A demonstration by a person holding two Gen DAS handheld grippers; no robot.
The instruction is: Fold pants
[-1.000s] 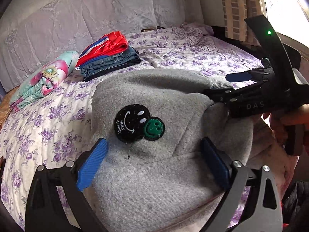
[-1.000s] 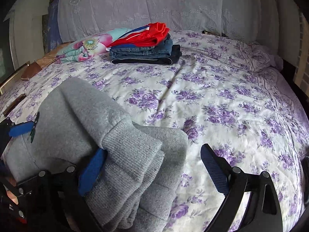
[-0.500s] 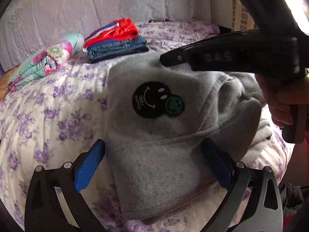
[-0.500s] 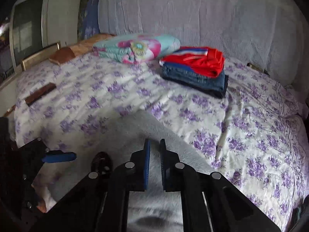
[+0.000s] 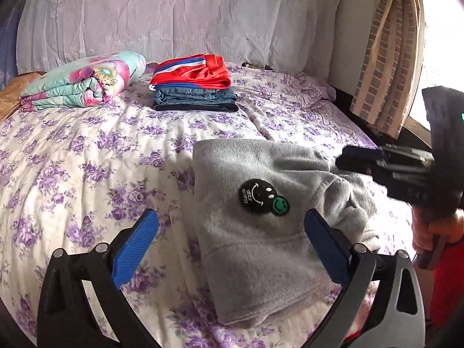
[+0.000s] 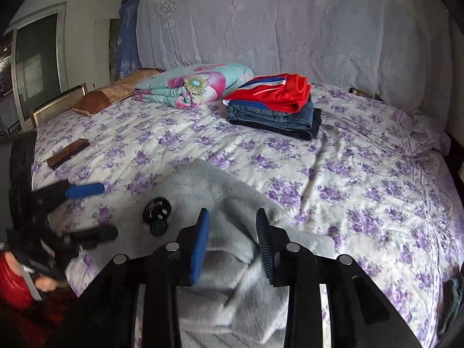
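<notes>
While a round black patch [image 5: 255, 196] with a white smile and a small green smiley beside it is being shown on the grey pants [image 5: 261, 232], its white lettering is too small to be read with certainty. On the right gripper's body no writing is being made out in the blur of the left wrist view, though letters were legible there a second ago. Since half a second ago the right gripper [image 6: 233, 242] is being held with its blue pads part-way apart, where they had been nearly pressed together, and nothing is being gripped between them; the grey cloth is lying just below and ahead of them. The left gripper [image 5: 229, 249] is being kept wide apart and has been drawn back, so the folded pants are lying flat on the floral bedsheet [image 5: 87, 150] between and beyond its fingers, untouched. A stack of folded clothes [image 5: 192, 87] is resting well behind.
</notes>
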